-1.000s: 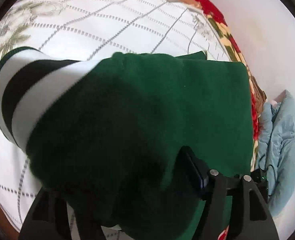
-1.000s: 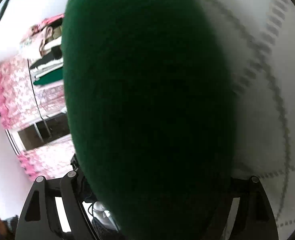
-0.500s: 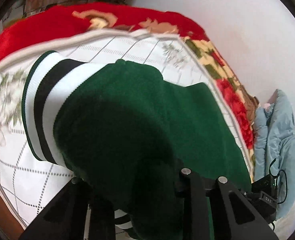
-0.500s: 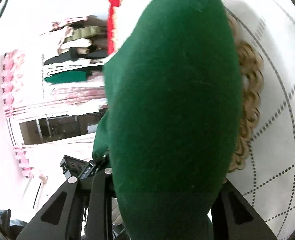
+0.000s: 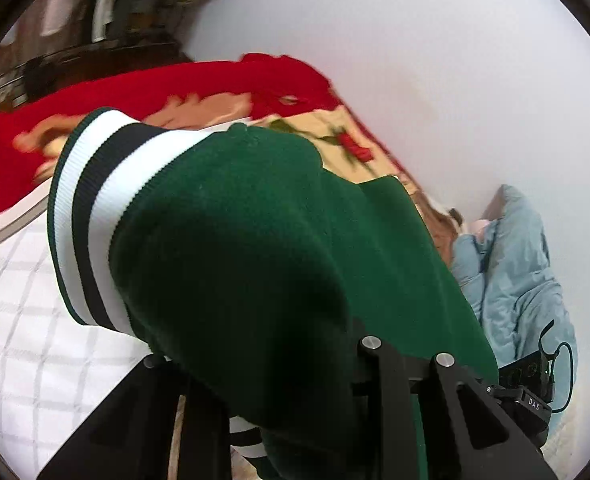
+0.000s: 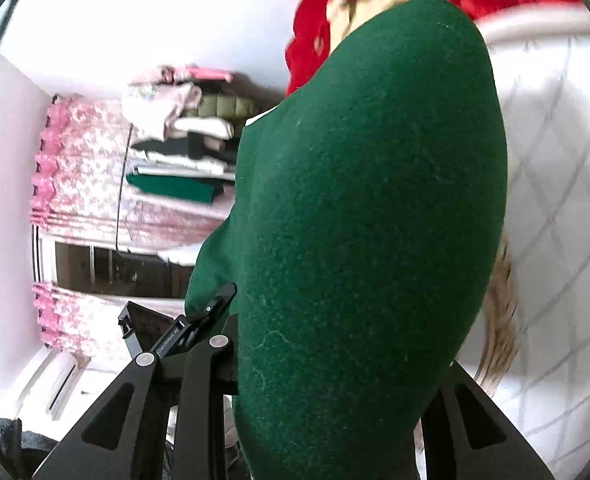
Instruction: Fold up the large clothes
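— Where's the green garment (image 5: 255, 248) from where you stand?

— Up off the bed (image 5: 35, 360), bunched between both grippers. In the left wrist view it drapes over the left gripper (image 5: 279, 364) and hides the tips, so I can't see the pads themselves, but the jaws have just been closing and the cloth comes out from between them: clamped on the garment, I'd say.

— And the other side?

— Same story. The right gripper (image 6: 327, 392) has a thick fold of green (image 6: 367, 208) swelling up out of its jaws, which have also just been closing and now sit pinched on it. That fold fills most of the right wrist view.

— Does either camera give you something the other doesn't?

— The left one shows the striped ribbed band (image 5: 91, 208), white and dark with a green edge, toward the left of the garment. The right view shows only plain green. The left view also catches a light blue garment (image 5: 515, 272) heaped against the wall past the far edge of the bed, and a red flowered blanket (image 5: 175, 84) at the bed's far end.

— And the right?

— A stack of folded clothes (image 6: 187, 152) on a pink flowered cover (image 6: 83, 184), well apart from the bed. It also shows the white quilt's (image 6: 555, 200) diamond stitching beside the fold, and a corner of the red blanket above it.
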### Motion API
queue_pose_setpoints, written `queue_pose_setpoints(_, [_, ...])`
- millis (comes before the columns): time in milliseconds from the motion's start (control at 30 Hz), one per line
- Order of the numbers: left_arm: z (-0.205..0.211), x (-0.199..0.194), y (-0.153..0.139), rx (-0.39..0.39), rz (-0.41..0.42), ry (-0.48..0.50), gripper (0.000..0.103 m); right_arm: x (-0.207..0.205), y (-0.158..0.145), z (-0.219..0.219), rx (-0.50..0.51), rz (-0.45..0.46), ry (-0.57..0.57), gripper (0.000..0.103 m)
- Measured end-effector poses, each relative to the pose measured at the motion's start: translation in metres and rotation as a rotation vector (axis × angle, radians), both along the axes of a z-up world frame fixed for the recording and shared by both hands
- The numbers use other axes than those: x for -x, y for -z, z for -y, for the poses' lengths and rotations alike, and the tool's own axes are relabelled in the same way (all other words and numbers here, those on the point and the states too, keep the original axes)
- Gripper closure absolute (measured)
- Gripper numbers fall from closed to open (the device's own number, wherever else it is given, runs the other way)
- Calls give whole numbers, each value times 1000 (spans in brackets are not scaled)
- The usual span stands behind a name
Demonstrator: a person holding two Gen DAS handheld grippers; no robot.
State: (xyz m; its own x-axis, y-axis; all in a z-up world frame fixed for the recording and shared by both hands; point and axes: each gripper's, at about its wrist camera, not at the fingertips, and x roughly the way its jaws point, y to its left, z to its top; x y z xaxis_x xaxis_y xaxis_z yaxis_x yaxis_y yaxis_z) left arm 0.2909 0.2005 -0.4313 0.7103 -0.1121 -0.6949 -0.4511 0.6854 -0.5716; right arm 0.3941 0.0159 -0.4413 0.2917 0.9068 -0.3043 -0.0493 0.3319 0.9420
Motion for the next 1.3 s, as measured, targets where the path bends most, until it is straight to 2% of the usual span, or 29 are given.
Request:
queue_pose_setpoints(133, [14, -82, 0, -2, 35, 67, 81, -67, -24, 54, 8, 31, 59, 73])
queue_pose_setpoints(267, [39, -163, 21, 14, 45, 134, 81, -122, -22, 111, 30, 47, 116, 73])
queue_pose_setpoints(367, [62, -212, 43, 21, 41, 189, 81, -162, -8, 153, 38, 39, 152, 73])
queue_pose_setpoints(467, [84, -252, 67, 19, 21, 246, 81, -192, 20, 194, 42, 26, 172, 73])
queue_pose_setpoints(567, [103, -276, 92, 3, -17, 300, 81, -212, 65, 221, 32, -12, 182, 73])
queue_pose_setpoints(733, [123, -285, 127, -39, -89, 348, 80, -215, 142, 236, 22, -94, 152, 73])
queue_pose_setpoints(800, [123, -281, 140, -50, -132, 361, 77, -213, 157, 230, 23, -126, 140, 72])
queue_pose_setpoints(833, [124, -281, 144, -60, -151, 366, 69, -207, 165, 225, 34, -138, 136, 67])
queue_pose_setpoints(867, [124, -277, 149, -72, -179, 367, 68, -206, 171, 223, 57, -164, 134, 63])
queue_pose_setpoints(933, [121, -273, 153, -67, -192, 368, 62, -207, 174, 220, 128, -214, 139, 41])
queue_pose_setpoints(967, [122, -271, 152, -76, -200, 372, 60, -207, 172, 219, 165, -233, 145, 35])
queue_pose_setpoints(1067, [124, -267, 147, -108, -210, 390, 54, -208, 161, 218, 251, -258, 165, 30])
queue_pose_setpoints(1100, [124, -266, 144, -132, -219, 394, 47, -208, 154, 217, 293, -271, 177, 27])
queue_pose_setpoints(1133, [124, -266, 142, -154, -228, 395, 40, -203, 155, 218, 350, -278, 183, 18])
queue_pose_setpoints(1167, [124, -264, 140, -173, -235, 396, 34, -195, 157, 220, 426, -284, 199, 14])
queue_pose_setpoints(1200, [125, -261, 136, -212, -251, 399, 21, -192, 153, 221, 483, -287, 217, 10])
queue_pose_setpoints(1233, [123, -263, 134, -236, -264, 400, 14, -189, 146, 218, 575, -290, 228, 5])
queue_pose_setpoints(1300, [126, -257, 127, -304, -293, 402, 13, -184, 130, 208, 709, -294, 249, 0])
